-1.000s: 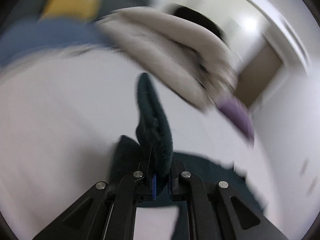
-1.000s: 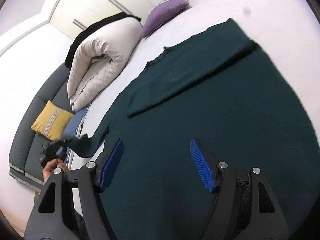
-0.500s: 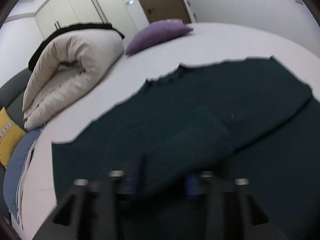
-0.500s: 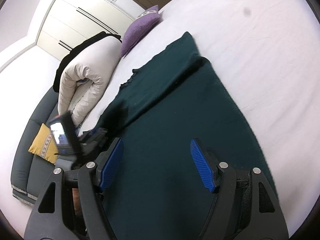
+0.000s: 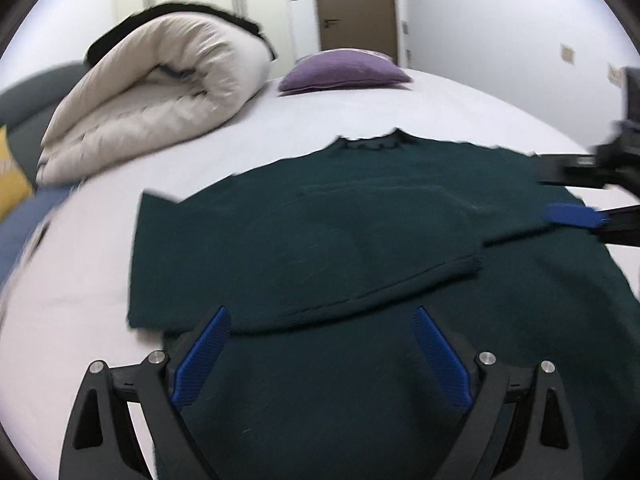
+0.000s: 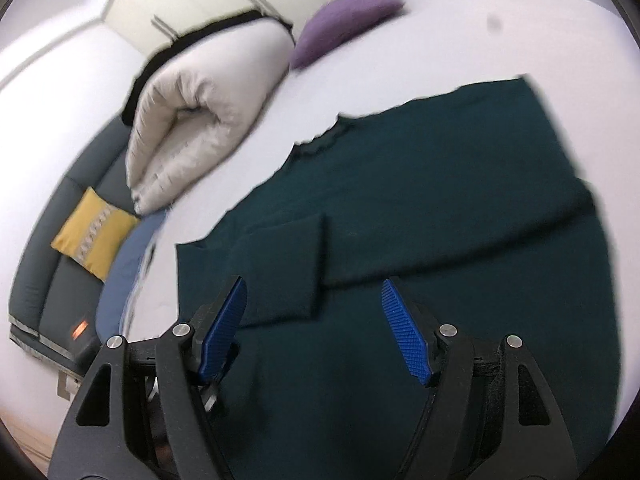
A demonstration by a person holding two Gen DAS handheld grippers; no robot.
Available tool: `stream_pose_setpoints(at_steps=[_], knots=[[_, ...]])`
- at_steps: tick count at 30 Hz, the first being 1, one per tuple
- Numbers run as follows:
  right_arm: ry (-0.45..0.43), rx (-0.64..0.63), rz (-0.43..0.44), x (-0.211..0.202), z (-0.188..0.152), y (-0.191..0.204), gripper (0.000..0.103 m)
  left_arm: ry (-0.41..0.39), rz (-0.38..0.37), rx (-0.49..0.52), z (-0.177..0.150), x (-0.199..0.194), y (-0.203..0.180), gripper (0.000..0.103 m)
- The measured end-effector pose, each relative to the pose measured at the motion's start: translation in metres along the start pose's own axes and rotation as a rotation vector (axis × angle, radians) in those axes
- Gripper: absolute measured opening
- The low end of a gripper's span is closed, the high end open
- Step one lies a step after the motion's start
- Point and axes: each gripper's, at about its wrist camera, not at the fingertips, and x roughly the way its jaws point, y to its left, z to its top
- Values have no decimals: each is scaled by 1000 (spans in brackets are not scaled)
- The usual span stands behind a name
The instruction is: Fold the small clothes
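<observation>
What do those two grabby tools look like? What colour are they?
Both look alike. The left tool and the right tool each have a black, angular frame with triangle-shaped cut-outs and round silver screws. Their two fingers carry bright blue ridged pads. No cables or writing show on them.

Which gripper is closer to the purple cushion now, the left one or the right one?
Hard to tell. The left gripper faces the cushion straight across the sweater; the right gripper sees it far beyond the collar.
</observation>
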Motion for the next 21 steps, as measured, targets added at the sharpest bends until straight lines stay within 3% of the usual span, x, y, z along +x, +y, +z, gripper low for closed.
stream_pose_setpoints(at_steps=[2, 7, 9, 11, 13, 21], knots=[[50, -12, 11, 32, 11, 12, 69, -16, -23, -43, -3, -5, 17, 95], [151, -37, -120, 98, 26, 24, 66, -42, -69, -175, -7, -17, 61, 95], [142, -93, -155, 107, 28, 36, 57, -44, -95, -243, -9, -19, 80, 94], [167, -142, -165, 114, 26, 46, 27, -42, -115, -309, -11, -18, 98, 87], [161, -195, -197, 113, 26, 54, 9, -38, -125, -355, -13, -17, 111, 81], [42, -283, -197, 55, 46, 63, 7, -74, -118, -415, -7, -24, 141, 79]])
